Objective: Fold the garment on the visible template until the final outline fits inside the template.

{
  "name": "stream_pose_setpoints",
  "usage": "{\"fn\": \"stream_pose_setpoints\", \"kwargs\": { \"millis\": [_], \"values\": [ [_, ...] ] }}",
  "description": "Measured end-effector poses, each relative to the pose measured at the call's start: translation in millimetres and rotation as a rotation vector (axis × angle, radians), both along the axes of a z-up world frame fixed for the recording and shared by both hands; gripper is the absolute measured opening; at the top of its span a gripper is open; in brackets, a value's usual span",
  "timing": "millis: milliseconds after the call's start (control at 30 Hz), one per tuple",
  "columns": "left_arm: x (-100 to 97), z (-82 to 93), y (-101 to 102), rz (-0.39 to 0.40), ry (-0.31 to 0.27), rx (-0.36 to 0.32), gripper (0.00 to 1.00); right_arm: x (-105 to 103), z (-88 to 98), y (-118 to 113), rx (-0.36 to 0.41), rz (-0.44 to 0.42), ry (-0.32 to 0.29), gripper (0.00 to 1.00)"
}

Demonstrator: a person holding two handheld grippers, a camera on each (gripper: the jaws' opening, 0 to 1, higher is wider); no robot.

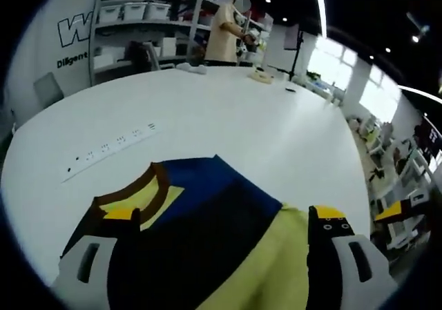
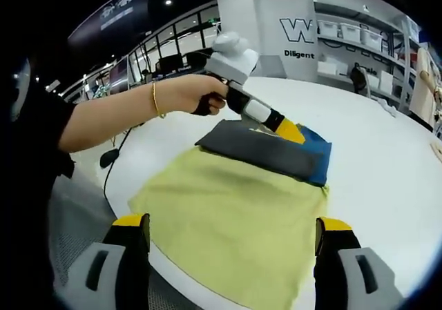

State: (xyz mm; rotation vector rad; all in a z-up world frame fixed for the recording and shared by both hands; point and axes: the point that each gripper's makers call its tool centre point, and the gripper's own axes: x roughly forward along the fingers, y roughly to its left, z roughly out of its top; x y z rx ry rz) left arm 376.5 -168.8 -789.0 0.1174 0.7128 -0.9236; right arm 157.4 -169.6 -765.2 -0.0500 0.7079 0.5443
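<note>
A dark navy garment (image 2: 266,151) with a blue panel (image 2: 319,151) lies folded into a strip across the far end of the yellow-green template (image 2: 235,220). In the left gripper view the garment (image 1: 207,234) is close under the camera. Its brown and yellow collar (image 1: 148,189) is at the left and the template (image 1: 276,268) shows at the lower right. My left gripper (image 1: 222,213) is open, its jaws wide apart over the cloth. In the right gripper view, a hand holds the left gripper (image 2: 286,129) at the strip's far edge. My right gripper (image 2: 232,221) is open above the template's near edge, holding nothing.
The white round table (image 1: 242,117) carries a white power strip (image 1: 110,148) left of the garment and small items (image 1: 261,76) at its far edge. A person (image 1: 224,30) stands by shelves beyond. The table's near rim (image 2: 128,189) lies just left of the template.
</note>
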Motion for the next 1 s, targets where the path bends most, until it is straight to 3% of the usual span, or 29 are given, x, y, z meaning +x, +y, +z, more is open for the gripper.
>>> {"fn": "stream_pose_setpoints", "kwargs": {
  "millis": [333,767,1000],
  "values": [
    [-1.6,-0.3,32,0.04,0.01,0.027,0.95,2,-1.2,0,-0.005,-0.007,0.0,0.99],
    [-3.7,-2.4,95,0.122,0.014,0.049,0.91,3,-0.2,14,-0.003,0.014,0.004,0.99],
    [-9.5,-15.9,127,0.153,0.029,0.096,0.87,2,-1.8,22,-0.004,0.036,0.011,0.99]
  ]
}}
